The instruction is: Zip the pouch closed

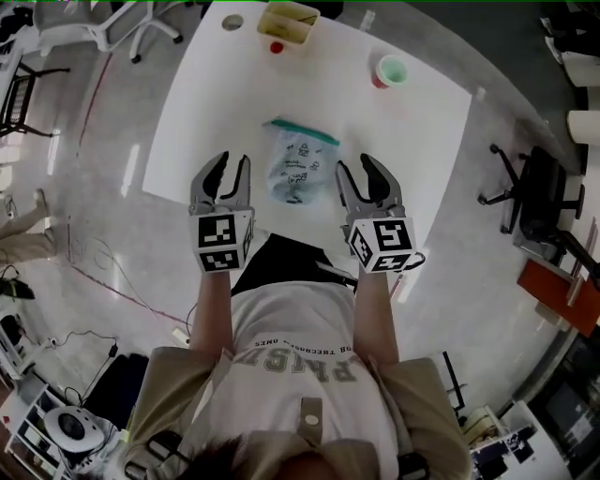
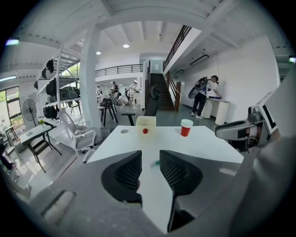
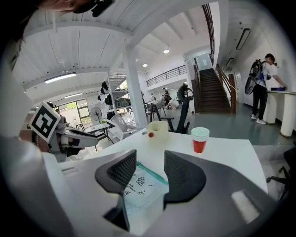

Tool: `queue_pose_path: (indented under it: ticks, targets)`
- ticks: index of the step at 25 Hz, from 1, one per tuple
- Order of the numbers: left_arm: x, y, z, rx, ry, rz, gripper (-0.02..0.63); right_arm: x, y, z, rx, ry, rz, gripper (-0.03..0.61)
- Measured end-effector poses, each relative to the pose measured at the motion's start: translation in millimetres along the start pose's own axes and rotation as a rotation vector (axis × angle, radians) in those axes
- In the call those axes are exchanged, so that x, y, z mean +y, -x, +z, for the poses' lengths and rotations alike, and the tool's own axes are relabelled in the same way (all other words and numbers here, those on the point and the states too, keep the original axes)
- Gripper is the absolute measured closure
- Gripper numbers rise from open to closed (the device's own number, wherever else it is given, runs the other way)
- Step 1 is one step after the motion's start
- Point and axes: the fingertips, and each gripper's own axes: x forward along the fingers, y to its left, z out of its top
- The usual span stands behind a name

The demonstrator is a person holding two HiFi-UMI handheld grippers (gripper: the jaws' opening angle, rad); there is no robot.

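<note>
- The pouch is lying on the white table, near the edge closest to the person. It is see-through, with small drawings on it.
- A green zip strip is running along the pouch's far edge. I cannot tell if the zip is open or closed.
- The left gripper is hovering just beside the pouch, on its left. Its jaws are standing apart with nothing between them — only bare table is showing through the gap in the left gripper view.
- The right gripper is hovering just beside the pouch, on its right. Its jaws are spread too, and they are not pinching anything. In the right gripper view the pouch is showing through the gap, lying farther out on the table and not touching the jaws.
- A red cup is standing at the far right of the table, well apart from the pouch.
- A pale yellow box is sitting at the far edge — a small red thing is lying just beside it.
</note>
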Motion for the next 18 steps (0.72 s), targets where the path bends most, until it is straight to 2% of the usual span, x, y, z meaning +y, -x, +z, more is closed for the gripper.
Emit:
queue_pose_path:
  ticks: [10, 14, 18]
  targets:
    - [1.6, -41.6, -7.6, 0.058, -0.002, 0.089, 0.483, -20.6, -47.7, -3.3, 0.047, 0.014, 0.145, 0.414]
    - [-4.1, -62.7, -14.3, 0.088, 0.021, 0.058, 0.483, -23.6, -63.7, -7.9, 0.074, 0.021, 0.188, 0.416]
    - [-2.1, -86.3, -29.5, 0.145, -0.039, 0.035, 0.482, -31.0, -77.4, -15.6, 0.092, 0.014, 0.192, 0.416]
